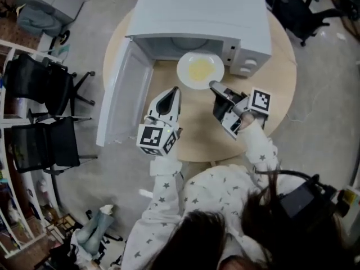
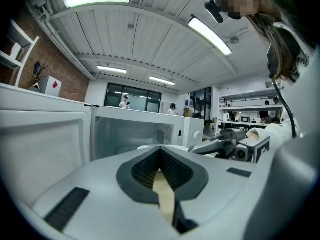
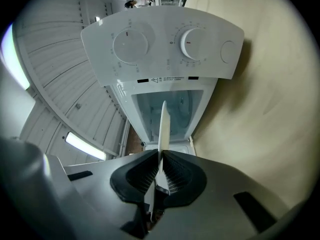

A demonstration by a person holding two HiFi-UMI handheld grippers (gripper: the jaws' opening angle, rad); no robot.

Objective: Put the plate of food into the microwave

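Observation:
A white plate [image 1: 199,70] with yellow food lies level at the mouth of the white microwave [image 1: 197,16], partly under its top. My right gripper [image 1: 214,85] is shut on the plate's near rim. In the right gripper view the plate [image 3: 163,124] shows edge-on between the pads [image 3: 172,171], pointing into the cavity [image 3: 175,106] beside the dial panel [image 3: 160,46]. My left gripper [image 1: 175,90] hovers over the table to the left of the plate, shut and holding nothing. In its own view the left gripper [image 2: 161,151] faces the open microwave [image 2: 130,131].
The microwave door [image 1: 121,94] hangs wide open to the left, past the edge of the round wooden table [image 1: 197,131]. Black office chairs [image 1: 45,89] stand on the floor at the left, and another chair [image 1: 298,10] at the top right.

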